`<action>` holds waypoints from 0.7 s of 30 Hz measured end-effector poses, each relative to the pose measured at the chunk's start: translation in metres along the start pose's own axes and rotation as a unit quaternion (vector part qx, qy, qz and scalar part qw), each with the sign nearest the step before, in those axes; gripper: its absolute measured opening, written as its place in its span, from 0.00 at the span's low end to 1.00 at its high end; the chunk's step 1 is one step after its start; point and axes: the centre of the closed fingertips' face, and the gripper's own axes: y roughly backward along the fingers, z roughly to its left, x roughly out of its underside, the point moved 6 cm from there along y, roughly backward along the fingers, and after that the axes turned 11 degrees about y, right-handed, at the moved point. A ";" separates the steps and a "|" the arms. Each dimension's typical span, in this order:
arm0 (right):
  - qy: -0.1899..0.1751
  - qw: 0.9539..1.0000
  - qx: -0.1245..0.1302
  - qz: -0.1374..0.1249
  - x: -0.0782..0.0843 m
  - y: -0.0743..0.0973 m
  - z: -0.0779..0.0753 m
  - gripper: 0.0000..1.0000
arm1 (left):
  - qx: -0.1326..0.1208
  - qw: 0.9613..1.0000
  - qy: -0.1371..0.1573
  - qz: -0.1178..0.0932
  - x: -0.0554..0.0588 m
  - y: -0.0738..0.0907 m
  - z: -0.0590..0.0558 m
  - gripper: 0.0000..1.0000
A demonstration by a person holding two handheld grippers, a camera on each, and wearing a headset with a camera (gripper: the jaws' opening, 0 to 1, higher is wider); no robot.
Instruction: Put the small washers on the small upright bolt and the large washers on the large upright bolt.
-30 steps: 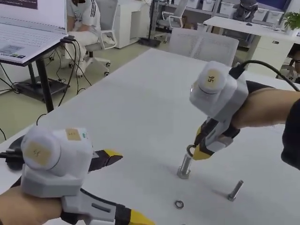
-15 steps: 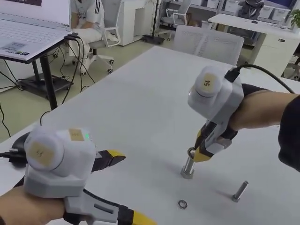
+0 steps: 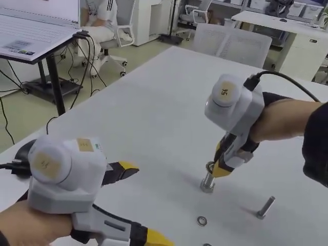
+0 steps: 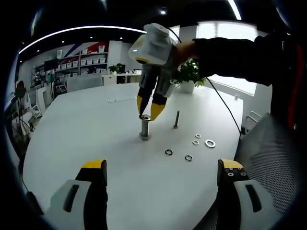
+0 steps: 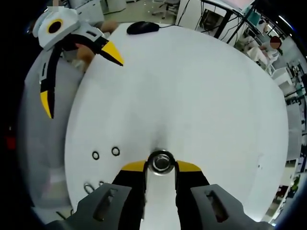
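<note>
The right hand-held gripper [image 3: 214,169] pinches a large washer [image 5: 161,162] atop the large upright bolt [image 3: 207,183], the left hand-held gripper [image 4: 162,165] gapes empty, and several loose washers [image 4: 188,157] beside that bolt on the desk [image 3: 154,118] remain unplaced.

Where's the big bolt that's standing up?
In the head view, the large upright bolt stands on the table right of centre, directly under the right gripper, which holds a washer at its top.

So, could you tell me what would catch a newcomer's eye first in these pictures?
The right gripper pinches a washer at the top of the large bolt on the table. The left gripper hangs wide open, and loose washers lie beside the small bolt.
</note>
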 end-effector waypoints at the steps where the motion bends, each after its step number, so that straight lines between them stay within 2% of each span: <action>1: 0.000 1.000 0.000 0.000 0.000 -0.001 0.000 0.23 | 0.000 1.000 0.000 0.000 0.000 0.000 0.000 0.96; 11: -0.002 1.000 -0.012 0.012 0.004 -0.017 -0.001 0.23 | -0.002 1.000 0.002 -0.002 0.001 0.001 0.001 0.96; 21: -0.007 1.000 -0.020 0.014 0.005 -0.035 0.001 0.23 | -0.002 1.000 0.004 -0.001 0.002 0.001 0.000 0.95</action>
